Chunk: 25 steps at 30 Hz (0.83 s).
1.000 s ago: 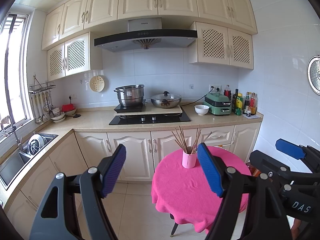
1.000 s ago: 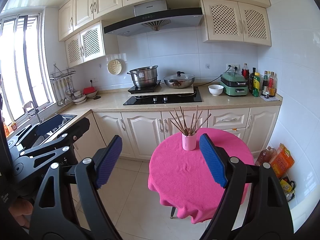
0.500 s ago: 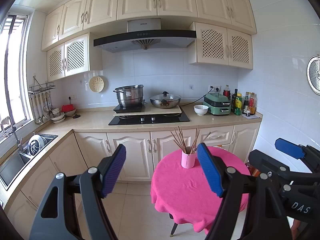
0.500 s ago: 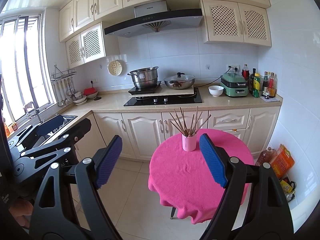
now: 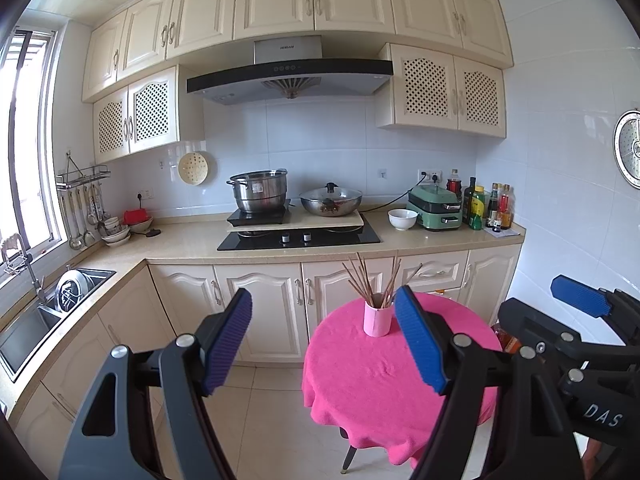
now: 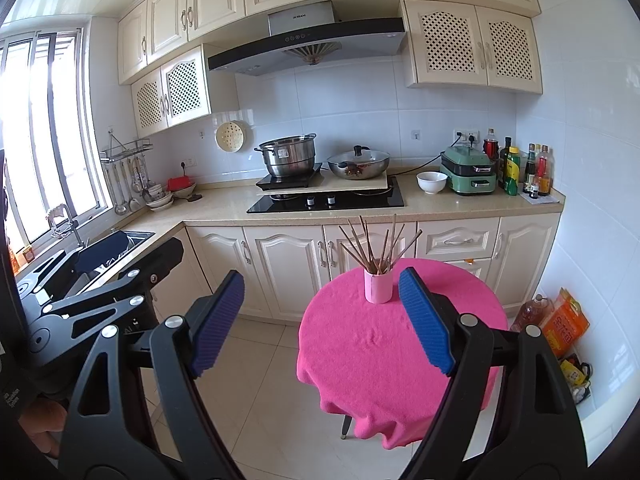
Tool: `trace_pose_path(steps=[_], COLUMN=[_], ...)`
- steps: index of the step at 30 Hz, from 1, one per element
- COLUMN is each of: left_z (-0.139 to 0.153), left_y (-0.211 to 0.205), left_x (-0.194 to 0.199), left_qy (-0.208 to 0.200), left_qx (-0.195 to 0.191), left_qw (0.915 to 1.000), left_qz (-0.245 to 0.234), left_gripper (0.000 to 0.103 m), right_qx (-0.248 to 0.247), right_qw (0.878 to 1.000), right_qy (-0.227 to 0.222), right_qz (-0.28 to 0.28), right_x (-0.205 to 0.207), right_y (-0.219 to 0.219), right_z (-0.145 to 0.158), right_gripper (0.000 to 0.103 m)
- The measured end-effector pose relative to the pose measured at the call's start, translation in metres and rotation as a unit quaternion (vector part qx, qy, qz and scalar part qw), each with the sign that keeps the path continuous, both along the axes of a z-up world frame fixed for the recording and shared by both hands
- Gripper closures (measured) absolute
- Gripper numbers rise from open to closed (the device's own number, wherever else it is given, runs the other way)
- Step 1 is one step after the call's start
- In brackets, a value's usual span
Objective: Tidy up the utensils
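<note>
Nearest the lens, the left gripper [image 5: 324,344] holds its jaws wide apart with nothing between the blue pads, and the right gripper [image 6: 322,320] is spread the same way, also empty; each shows at the edge of the other's view, side by side and apart. Both hang in the air over the pale tiled floor [image 6: 272,408], short of the round table, whose pink cloth [image 6: 384,348] drapes over the rim and hangs in folds around a dark leg [image 6: 345,426]. Bare floor lies to the left of the table, between it and the lower cabinets [image 6: 288,272]; to its right, a bottle [image 6: 528,312] and an orange bag [image 6: 564,324] stand on the floor against the white wall. The cloth-covered surface is bare in front, and toward its far edge stands the pink cup [image 5: 377,320], upright, with the chopsticks [image 5: 366,280] fanned out of its mouth, tips leaning left and right. Beyond the table the beige counter [image 5: 192,240] runs along the wall and bends left to the sink [image 5: 48,312] under the window. On it sit a steel pot [image 5: 260,192], a lidded wok [image 5: 330,202], a white bowl [image 5: 402,219], a green appliance [image 5: 436,206] and a cluster of bottles [image 5: 486,208] in the far right corner. A range hood [image 5: 288,78] hangs above the hob.
</note>
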<state>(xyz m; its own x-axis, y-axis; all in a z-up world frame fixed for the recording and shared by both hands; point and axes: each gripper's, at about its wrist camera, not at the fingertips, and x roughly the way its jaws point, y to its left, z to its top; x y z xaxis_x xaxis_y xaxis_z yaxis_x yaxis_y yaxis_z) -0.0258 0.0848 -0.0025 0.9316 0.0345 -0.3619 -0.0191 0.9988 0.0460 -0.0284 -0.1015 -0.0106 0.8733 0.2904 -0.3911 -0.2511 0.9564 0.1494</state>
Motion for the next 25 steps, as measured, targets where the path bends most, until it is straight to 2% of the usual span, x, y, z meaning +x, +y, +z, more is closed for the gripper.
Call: trace_pose_path(steps=[15, 25], left_z=[-0.007, -0.023], left_y=[0.011, 0.013], left_x=[0.012, 0.055], left_qy=[0.005, 0.016], left_qx=[0.0, 0.006], left_qw=[0.9999, 0.9995], left_qz=[0.01, 0.026], left_gripper=[0.03, 0.03], right_qx=[-0.002, 0.0], right_qw=[1.0, 1.0], right_qy=[0.005, 0.023], right_qz=[0.003, 0.0], right_x=[0.015, 0.056], right_y=[0.009, 0.004], right_z=[-0.005, -0.024], right_gripper=[0.024, 0.023])
